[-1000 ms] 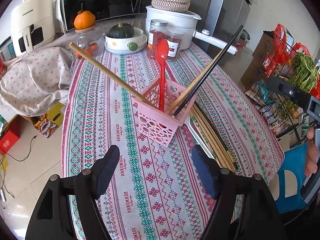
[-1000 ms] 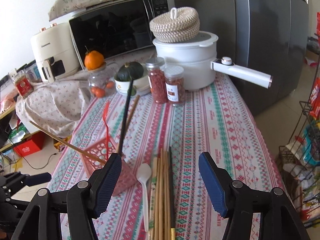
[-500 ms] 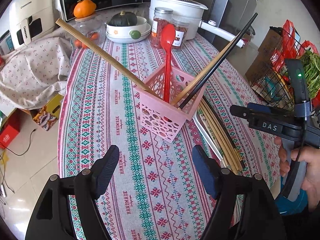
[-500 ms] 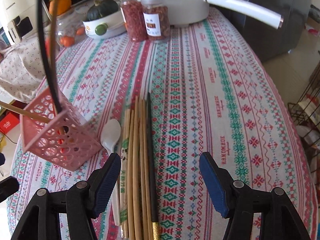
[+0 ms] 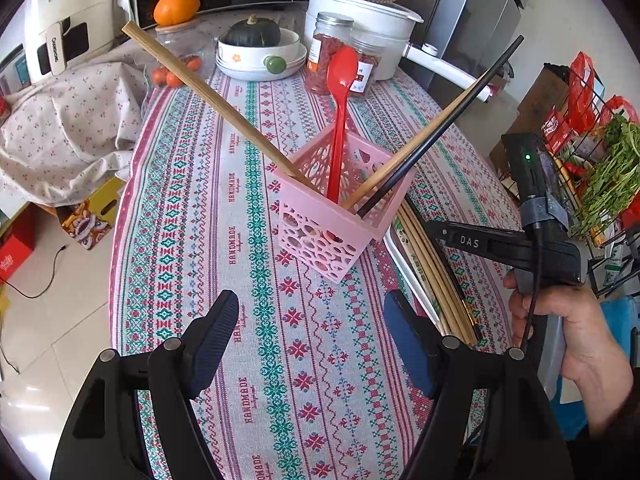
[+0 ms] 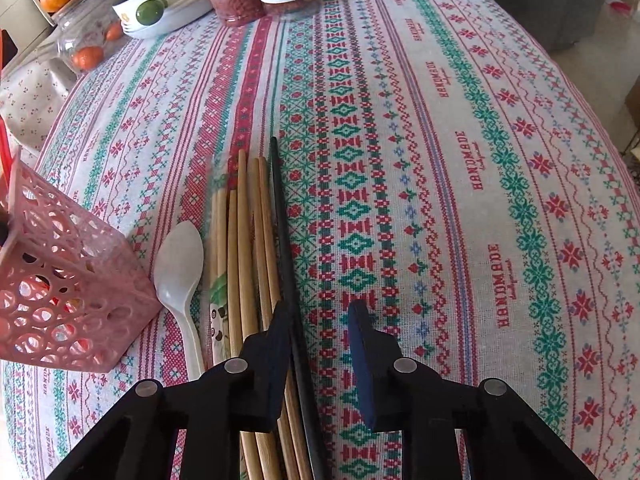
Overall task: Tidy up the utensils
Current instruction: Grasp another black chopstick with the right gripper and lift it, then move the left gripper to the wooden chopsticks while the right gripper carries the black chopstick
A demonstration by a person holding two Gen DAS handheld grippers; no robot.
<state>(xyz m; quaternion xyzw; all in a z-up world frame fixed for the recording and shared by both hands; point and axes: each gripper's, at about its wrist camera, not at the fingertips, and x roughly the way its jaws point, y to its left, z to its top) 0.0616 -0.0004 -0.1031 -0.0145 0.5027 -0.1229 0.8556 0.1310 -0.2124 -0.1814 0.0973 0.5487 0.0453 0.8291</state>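
Now lower, the right gripper (image 6: 320,312) has its jaws closing around the black chopstick (image 6: 282,216); left jaws stay wide.

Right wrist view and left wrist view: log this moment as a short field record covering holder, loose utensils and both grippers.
holder: pink basket, upright on the tablecloth
in holder: red spoon, wooden and black chopsticks
loose utensils: white spoon, wooden chopsticks, black chopstick, lying beside the basket
left gripper: open, empty, above the cloth
right gripper: jaws closing around the black chopstick, no clamp visible yet
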